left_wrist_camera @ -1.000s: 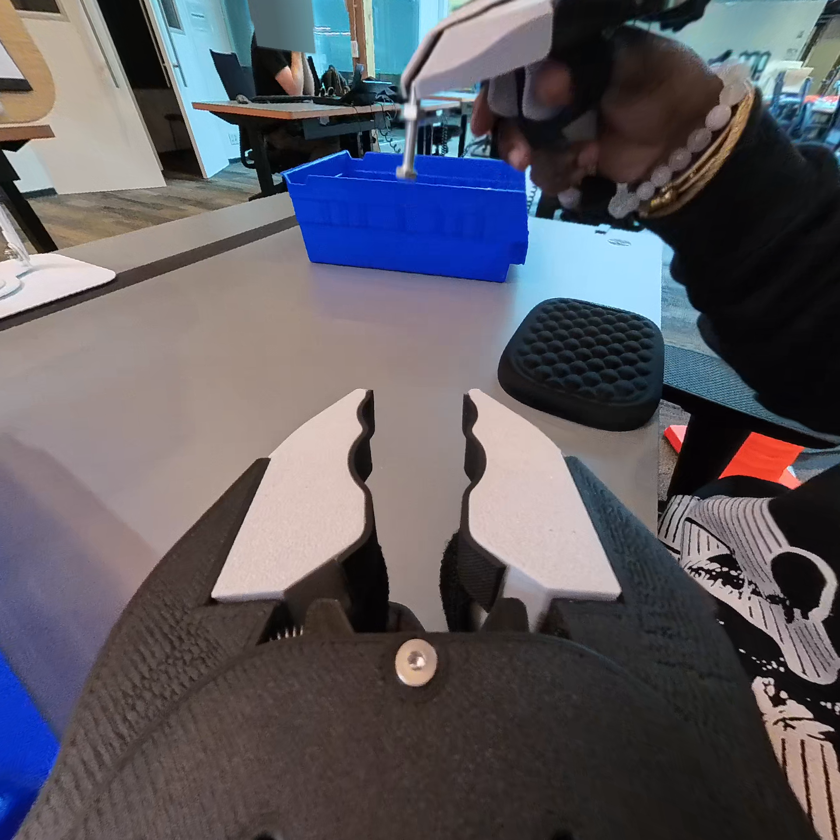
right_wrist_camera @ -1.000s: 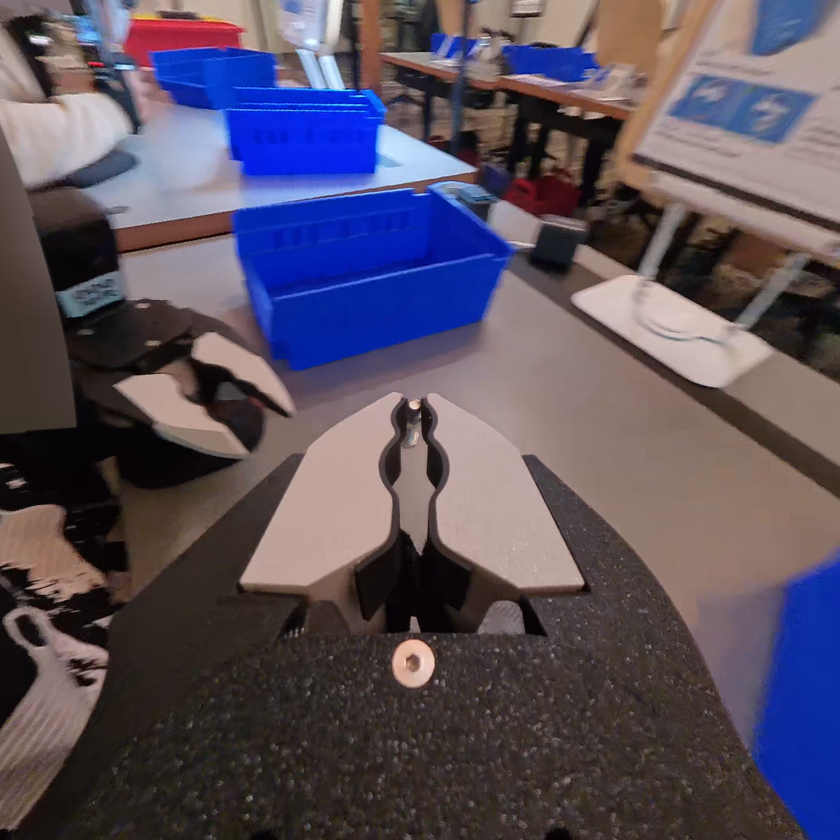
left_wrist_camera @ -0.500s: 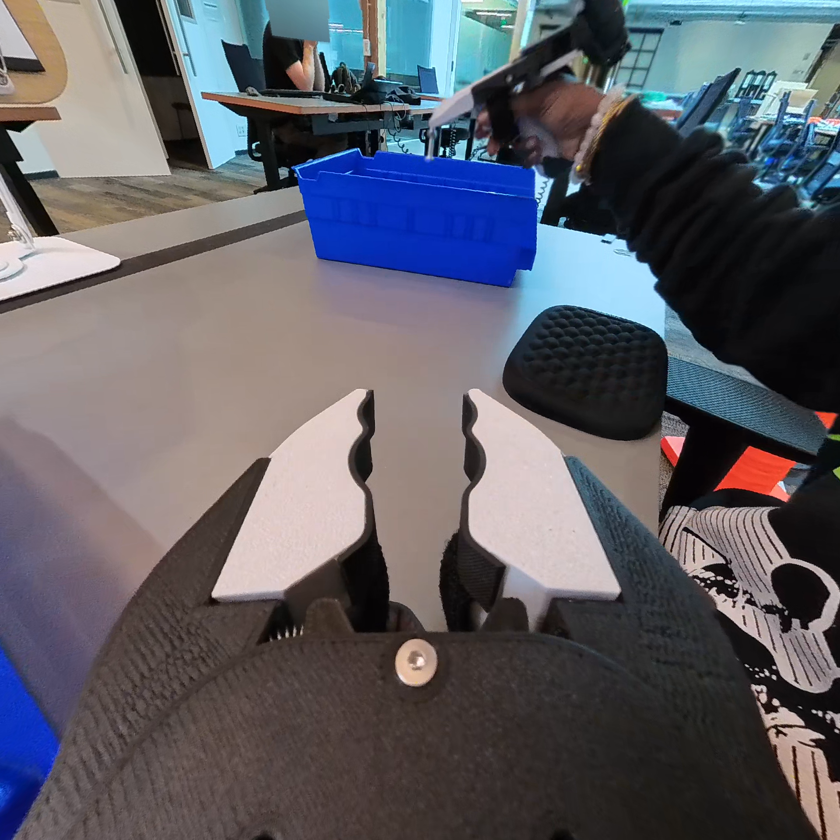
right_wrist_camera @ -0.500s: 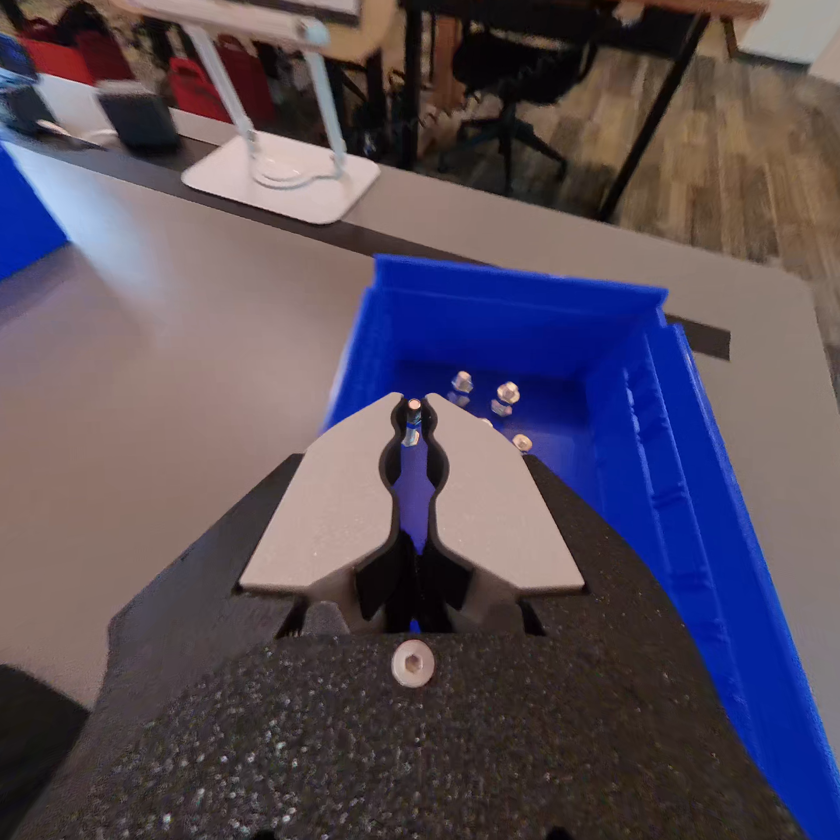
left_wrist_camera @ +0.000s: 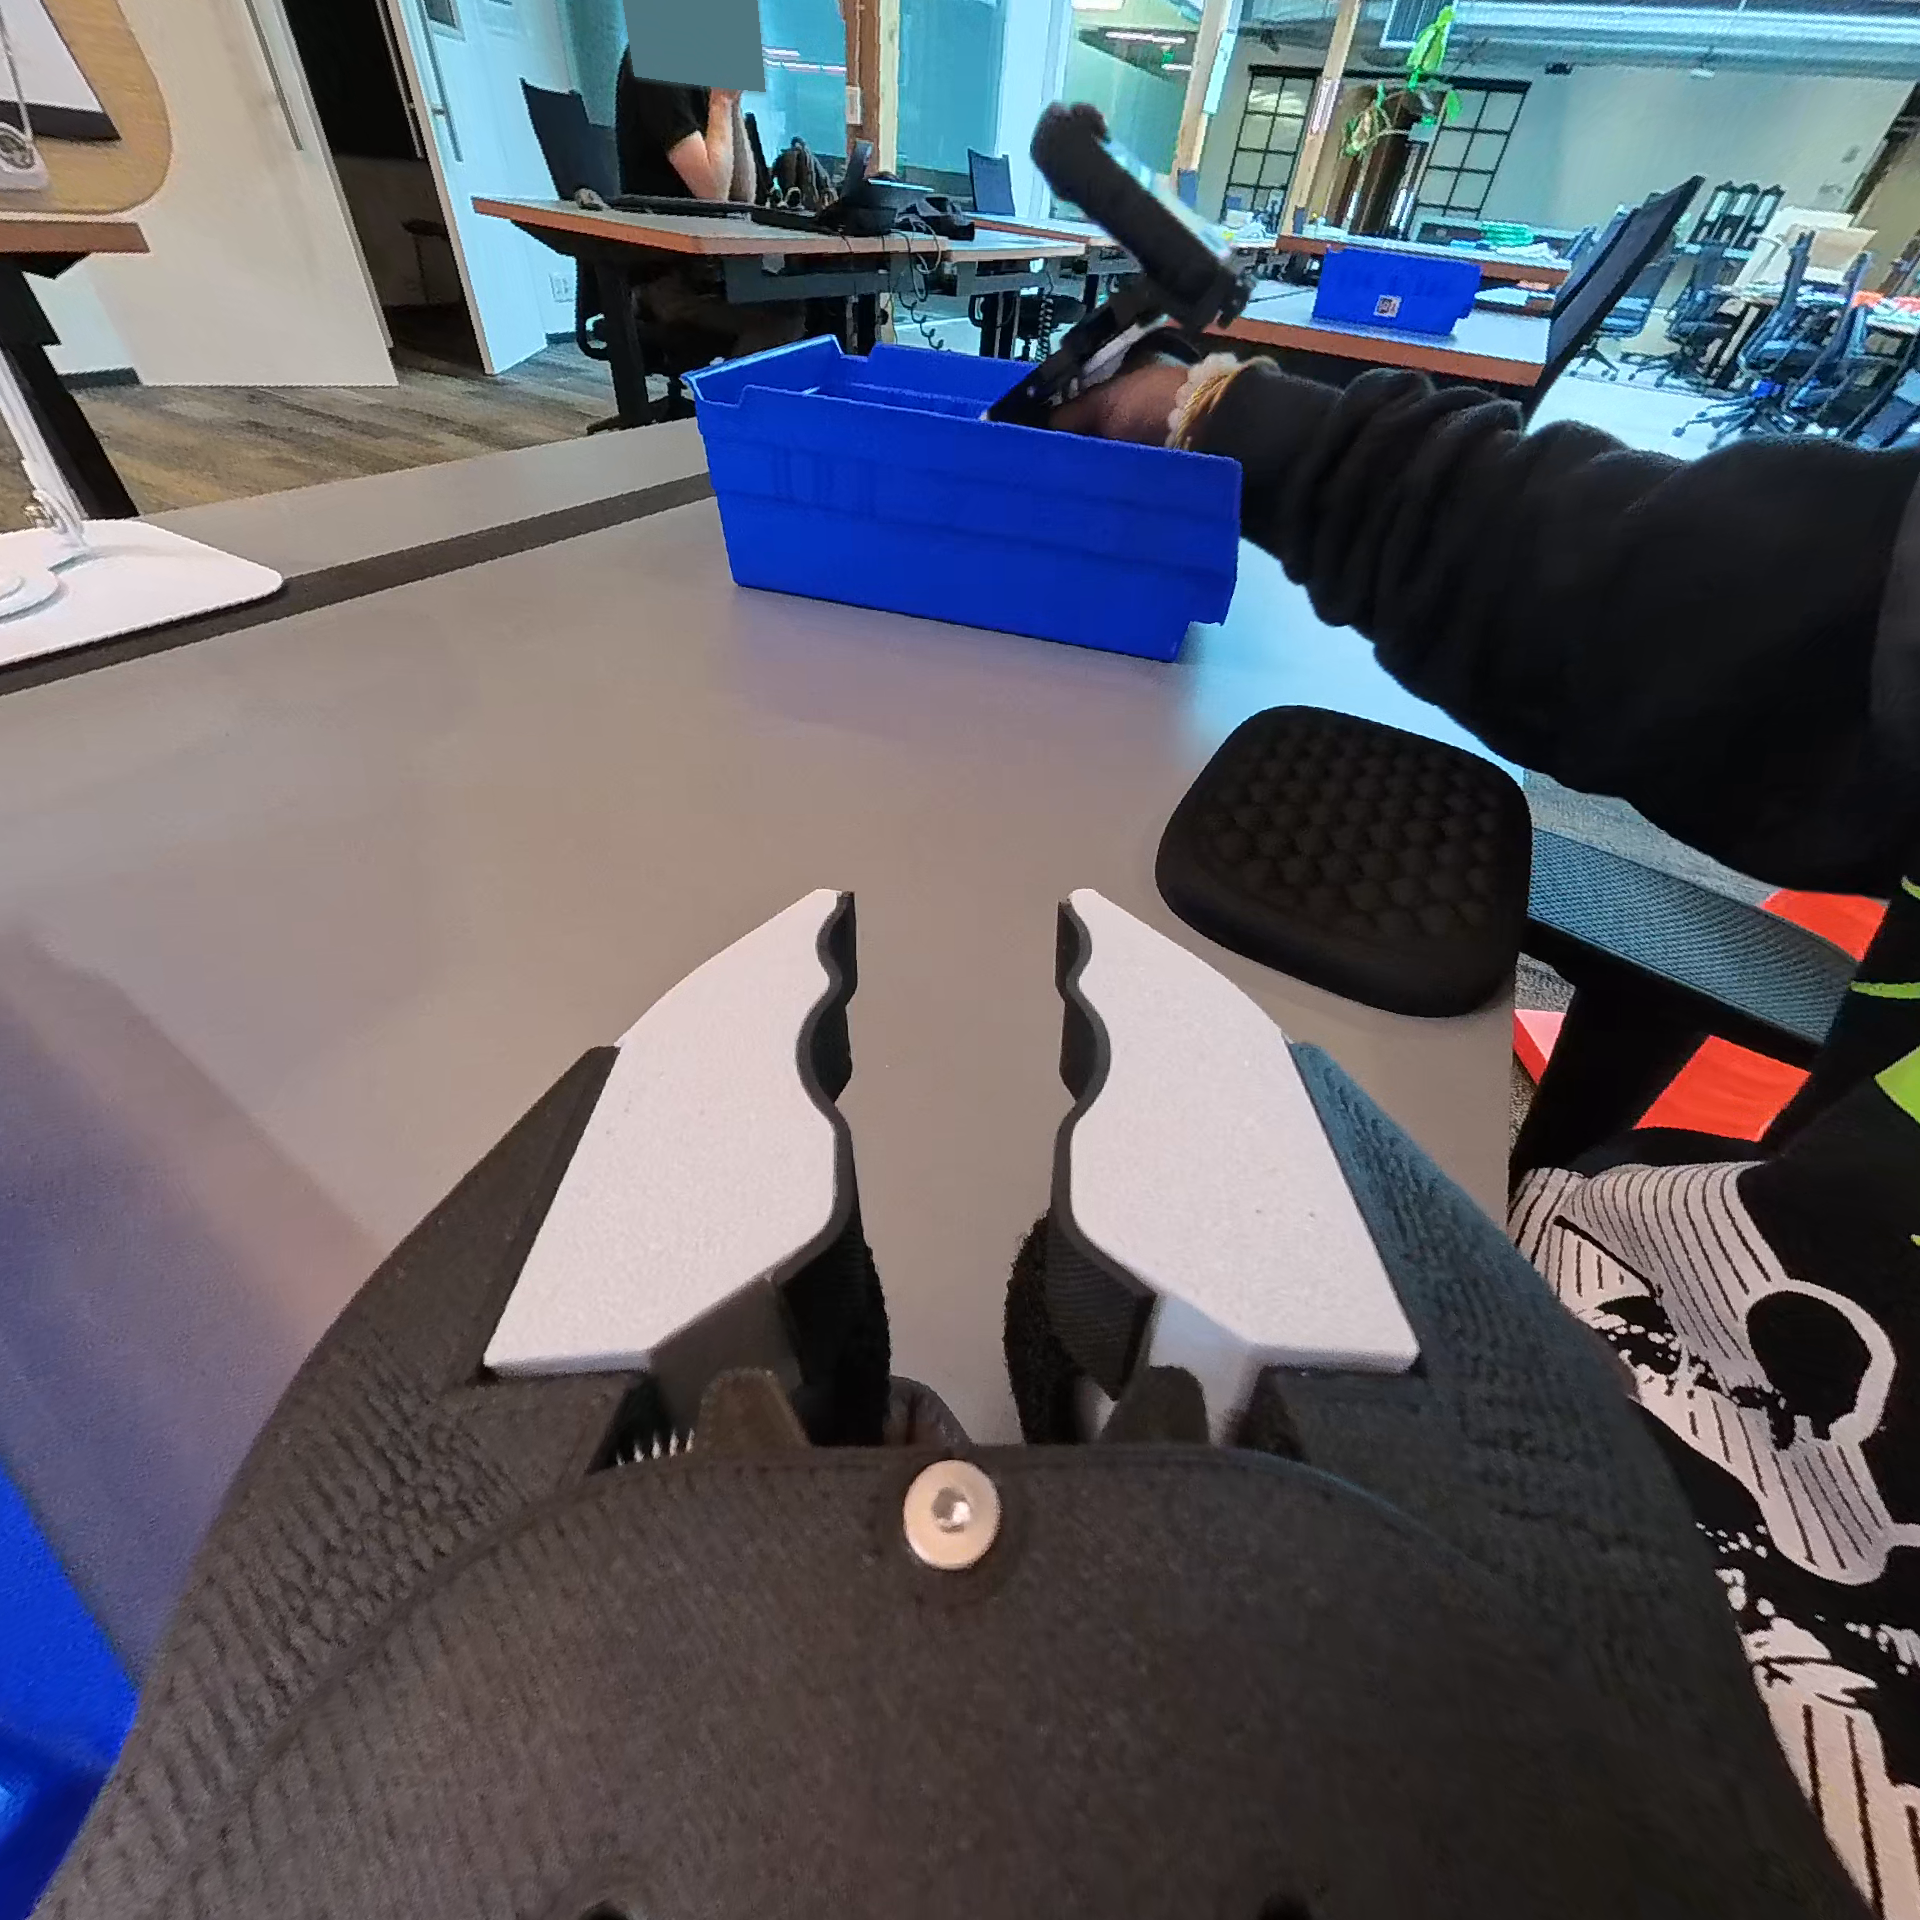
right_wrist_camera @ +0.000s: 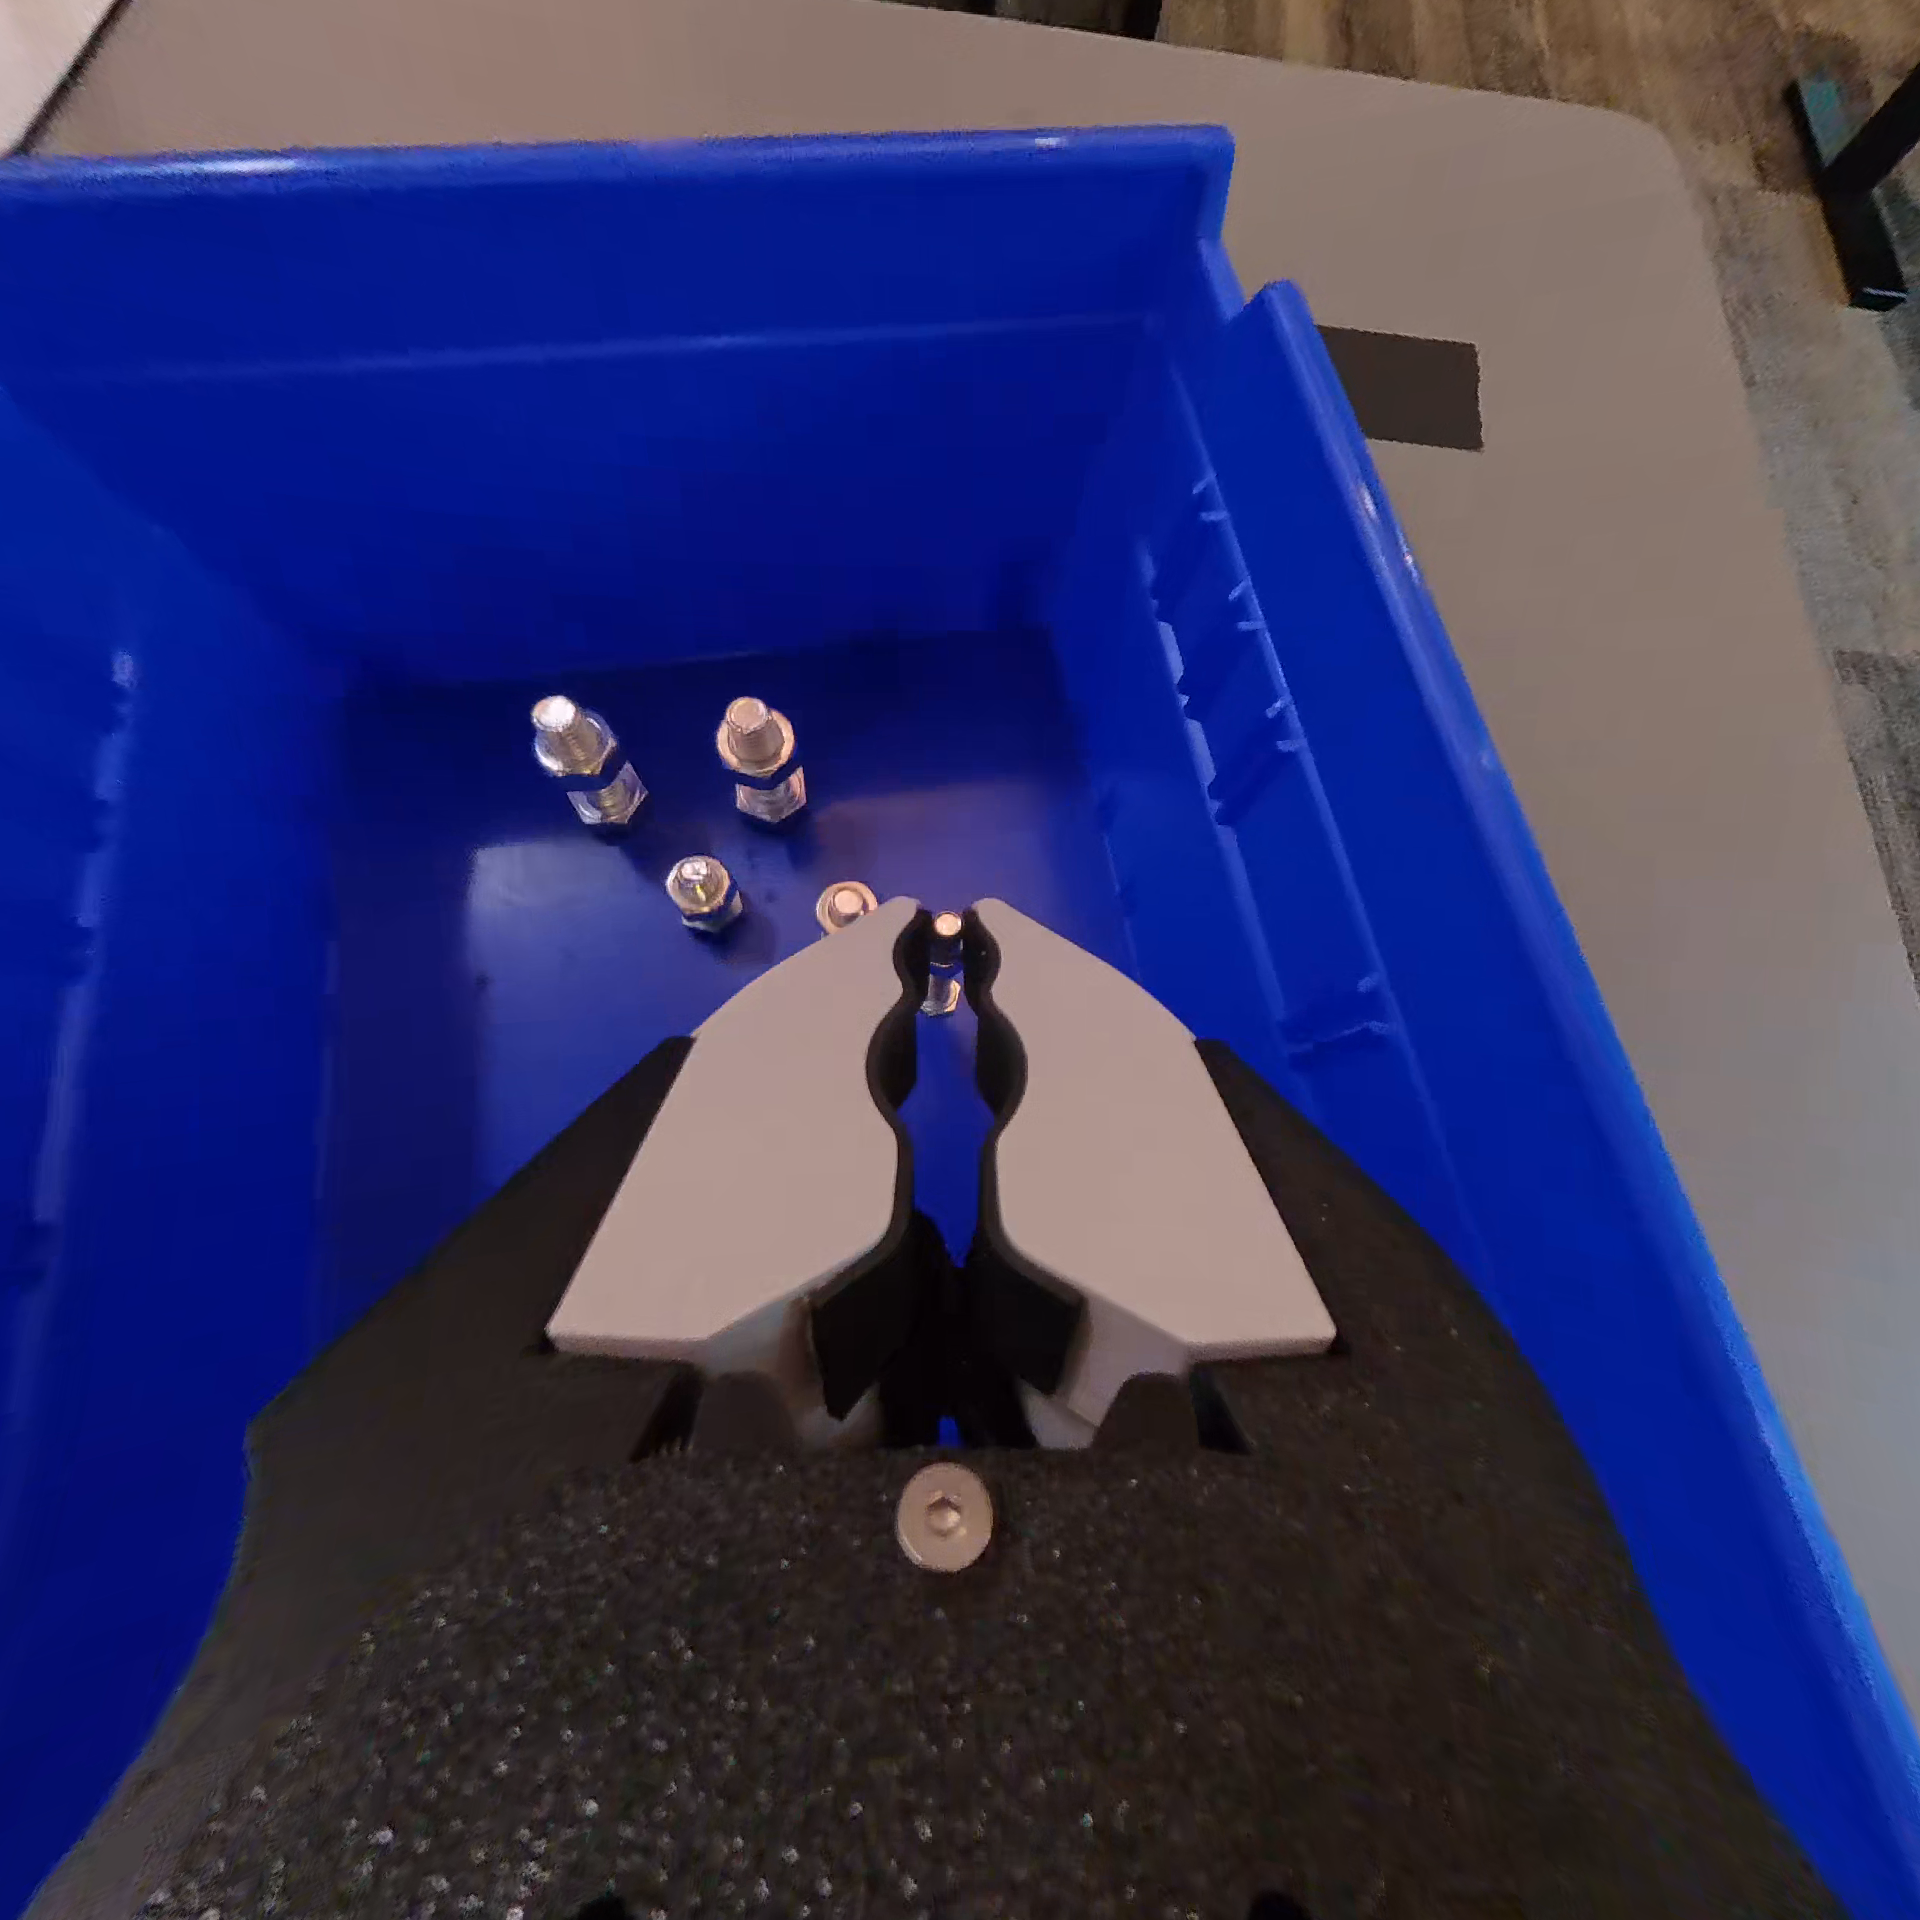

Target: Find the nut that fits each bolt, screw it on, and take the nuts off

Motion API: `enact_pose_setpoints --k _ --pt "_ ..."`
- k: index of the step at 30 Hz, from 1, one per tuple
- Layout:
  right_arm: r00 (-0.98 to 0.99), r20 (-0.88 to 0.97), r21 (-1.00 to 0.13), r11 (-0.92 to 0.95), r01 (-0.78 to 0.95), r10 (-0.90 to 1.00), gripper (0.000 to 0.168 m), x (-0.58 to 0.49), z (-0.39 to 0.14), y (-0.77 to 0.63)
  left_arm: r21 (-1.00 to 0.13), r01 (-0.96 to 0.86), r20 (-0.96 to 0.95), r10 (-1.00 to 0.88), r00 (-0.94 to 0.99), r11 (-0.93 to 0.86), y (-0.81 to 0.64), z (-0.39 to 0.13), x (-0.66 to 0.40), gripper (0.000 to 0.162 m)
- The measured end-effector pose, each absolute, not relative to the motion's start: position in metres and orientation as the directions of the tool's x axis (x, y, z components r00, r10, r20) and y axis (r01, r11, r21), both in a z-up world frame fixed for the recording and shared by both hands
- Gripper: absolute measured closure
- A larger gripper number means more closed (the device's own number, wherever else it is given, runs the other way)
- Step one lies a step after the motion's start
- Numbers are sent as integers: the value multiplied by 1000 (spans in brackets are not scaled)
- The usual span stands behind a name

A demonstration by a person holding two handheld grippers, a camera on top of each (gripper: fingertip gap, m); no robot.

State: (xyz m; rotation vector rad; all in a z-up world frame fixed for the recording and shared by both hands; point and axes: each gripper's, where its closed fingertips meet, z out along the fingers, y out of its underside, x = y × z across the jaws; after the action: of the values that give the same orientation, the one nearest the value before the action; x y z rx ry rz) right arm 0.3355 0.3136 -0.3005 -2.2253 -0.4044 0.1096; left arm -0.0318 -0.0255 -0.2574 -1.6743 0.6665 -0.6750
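Observation:
My right gripper (right_wrist_camera: 945, 920) is shut on a small silver bolt (right_wrist_camera: 945, 951) and holds it upright, low inside a blue bin (right_wrist_camera: 623, 436). Several bolts with nuts on them stand on the bin floor: two tall ones (right_wrist_camera: 584, 758) (right_wrist_camera: 764, 764) at the back, two short ones (right_wrist_camera: 704, 891) (right_wrist_camera: 844, 906) nearer my fingertips. My left gripper (left_wrist_camera: 956, 914) is open and empty above the grey table (left_wrist_camera: 468, 831). In the left wrist view the right gripper (left_wrist_camera: 1101, 353) dips into the same blue bin (left_wrist_camera: 966, 530), held by a hand in a black sleeve.
A black textured pad (left_wrist_camera: 1345, 857) lies on the table's right edge. A white stand base (left_wrist_camera: 114, 597) sits at far left. Another blue bin's corner (left_wrist_camera: 42, 1704) shows at lower left. A black tape strip (right_wrist_camera: 1403, 390) lies beyond the bin. Left tips to right tips: about 50 centimetres.
My right gripper swung with the bolt from over the table to the far bin and lowered into it. My left gripper has stayed open in place.

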Motion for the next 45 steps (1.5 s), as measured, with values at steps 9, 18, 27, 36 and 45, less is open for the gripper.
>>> enact_pose_setpoints --k 9,18,27,36,45 --pt "945 66 -766 -590 254 320 162 333 -315 317 -981 -71 87 -733 675 -182 -25 -257 -32 125" --pt "954 79 -823 -521 227 290 145 335 -277 305 -982 -62 91 -733 674 -180 -26 -256 -33 125" --pt "824 -9 -978 -175 110 567 114 233 -180 198 -982 -66 86 -732 676 -176 -26 -255 -33 125" --pt "570 -80 -993 -114 24 818 112 131 -209 77 -988 -57 71 -736 673 -147 -28 -248 -34 124" --pt "474 -159 -986 -165 -29 866 114 113 -238 64 -988 -72 54 -749 660 -135 -45 -193 -73 117"
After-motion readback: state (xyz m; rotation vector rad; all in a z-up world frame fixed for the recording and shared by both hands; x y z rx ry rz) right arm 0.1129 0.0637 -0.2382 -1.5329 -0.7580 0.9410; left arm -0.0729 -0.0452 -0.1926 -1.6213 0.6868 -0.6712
